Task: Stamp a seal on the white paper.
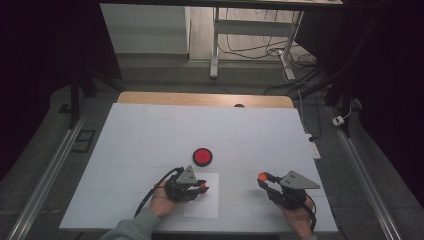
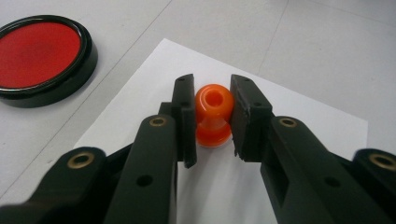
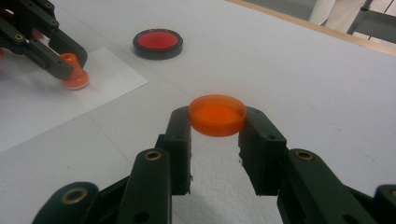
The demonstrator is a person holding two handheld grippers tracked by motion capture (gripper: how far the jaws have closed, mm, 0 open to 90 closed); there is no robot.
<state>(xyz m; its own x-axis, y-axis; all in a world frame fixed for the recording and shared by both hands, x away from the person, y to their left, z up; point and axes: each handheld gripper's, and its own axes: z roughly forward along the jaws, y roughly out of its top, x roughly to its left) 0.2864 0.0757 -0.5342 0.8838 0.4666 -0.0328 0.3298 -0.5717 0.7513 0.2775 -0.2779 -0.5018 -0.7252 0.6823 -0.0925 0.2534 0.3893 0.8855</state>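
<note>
Left gripper (image 2: 214, 116): pinching an orange stamp (image 2: 213, 115) by its knob, jaws pressed on both sides, base resting on the white paper sheet (image 2: 299, 112).

Right gripper (image 3: 217, 135): clamping a round orange cap (image 3: 217, 115) at the jaw tips, holding it above the white table (image 3: 303, 70), well apart from the paper (probably the stamp's own cover).

Stamp position: standing upright near the right edge of the sheet (image 1: 201, 200) as the high view shows, left gripper (image 1: 202, 187) lying low beside it.

Ink pad: red disc in a black rim (image 1: 202, 156), sitting just beyond the paper, open side up.

Step in hand (judging only): pressing the stamp onto the paper for a mark.

Doing it well: keeping the stamp vertical, pushing straight down, no sliding or twisting (smearing otherwise); lifting straight up after.

Risk: squeezing the round knob off-centre, letting it tip between the jaws.

Right side meanwhile (image 1: 263, 178): keeping the cap level and away from the sheet.
</note>
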